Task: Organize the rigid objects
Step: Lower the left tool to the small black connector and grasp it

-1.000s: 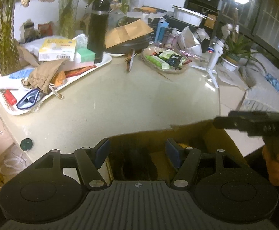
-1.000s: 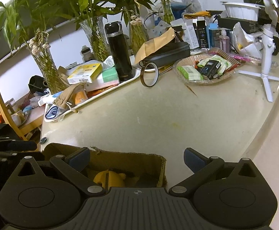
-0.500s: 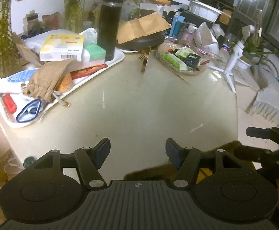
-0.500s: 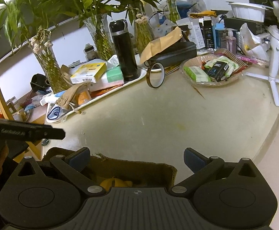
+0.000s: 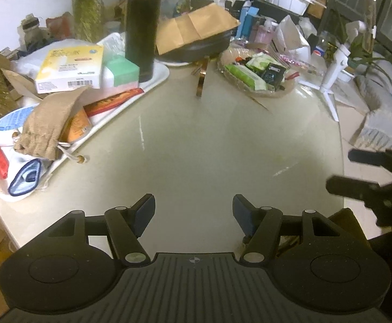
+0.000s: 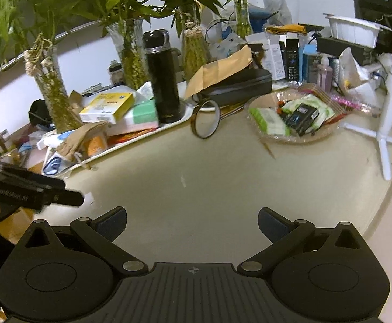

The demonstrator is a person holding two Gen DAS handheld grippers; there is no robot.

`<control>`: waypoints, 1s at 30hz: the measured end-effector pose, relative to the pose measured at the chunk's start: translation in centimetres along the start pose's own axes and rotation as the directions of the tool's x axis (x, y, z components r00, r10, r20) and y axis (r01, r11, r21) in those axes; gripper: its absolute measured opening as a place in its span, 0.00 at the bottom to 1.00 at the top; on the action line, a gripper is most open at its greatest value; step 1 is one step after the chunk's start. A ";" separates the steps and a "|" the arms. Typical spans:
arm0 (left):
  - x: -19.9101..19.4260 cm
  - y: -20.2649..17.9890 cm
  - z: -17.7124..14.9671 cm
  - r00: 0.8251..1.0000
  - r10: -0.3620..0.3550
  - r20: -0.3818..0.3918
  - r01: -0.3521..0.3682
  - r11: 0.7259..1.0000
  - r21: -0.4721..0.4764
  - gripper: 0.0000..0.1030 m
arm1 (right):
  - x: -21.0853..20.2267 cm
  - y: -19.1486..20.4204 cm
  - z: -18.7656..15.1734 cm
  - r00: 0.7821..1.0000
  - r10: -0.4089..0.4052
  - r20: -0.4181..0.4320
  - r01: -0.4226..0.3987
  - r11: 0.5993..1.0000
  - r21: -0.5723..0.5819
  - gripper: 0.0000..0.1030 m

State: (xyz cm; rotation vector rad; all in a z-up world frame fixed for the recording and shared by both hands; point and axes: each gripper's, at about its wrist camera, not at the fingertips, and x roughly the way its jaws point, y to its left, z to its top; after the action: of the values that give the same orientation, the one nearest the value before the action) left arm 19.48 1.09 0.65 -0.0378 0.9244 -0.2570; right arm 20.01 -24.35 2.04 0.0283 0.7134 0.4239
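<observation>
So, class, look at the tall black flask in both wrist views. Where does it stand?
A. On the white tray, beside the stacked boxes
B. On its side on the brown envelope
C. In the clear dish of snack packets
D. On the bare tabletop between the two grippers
A: the black flask stands upright on the white tray, next to the stacked boxes.

Bare tabletop ahead; tray, basket beyond.
</observation>
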 end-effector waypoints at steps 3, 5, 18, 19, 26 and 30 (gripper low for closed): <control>0.7 -0.1 0.4 0.999 -0.013 -0.036 0.013 1.000 -0.007 0.61 | 0.7 -0.6 0.6 1.000 -0.004 0.001 0.004 1.000 0.007 1.00; 1.2 -0.3 0.6 0.998 -0.021 -0.061 0.020 1.000 -0.012 0.61 | 1.0 -0.9 0.9 1.000 -0.014 0.004 0.014 1.000 0.011 1.00; 5.3 -2.1 1.7 0.935 -0.102 -0.340 0.044 0.984 -0.176 0.61 | 0.0 -3.2 1.2 0.997 -0.066 0.043 0.061 0.994 0.095 1.00; 5.7 -2.2 1.7 0.927 -0.107 -0.359 0.038 0.980 -0.195 0.61 | -0.2 -3.3 1.1 0.997 -0.068 0.047 0.063 0.993 0.100 1.00; 8.7 -3.6 2.0 0.877 -0.115 -0.467 -0.005 0.969 -0.248 0.61 | -1.3 -4.4 0.8 0.995 -0.072 0.069 0.062 0.989 0.138 1.00; 10.4 -5.1 2.1 0.850 -0.090 -0.519 -0.027 0.977 -0.214 0.61 | -1.8 -4.9 0.6 0.993 -0.081 0.081 0.069 0.988 0.141 1.00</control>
State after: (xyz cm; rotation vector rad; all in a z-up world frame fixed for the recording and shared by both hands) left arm 26.08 -6.49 -5.46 -0.1895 1.5032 -0.1989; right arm 20.94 -29.43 2.84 0.1492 0.6548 0.2989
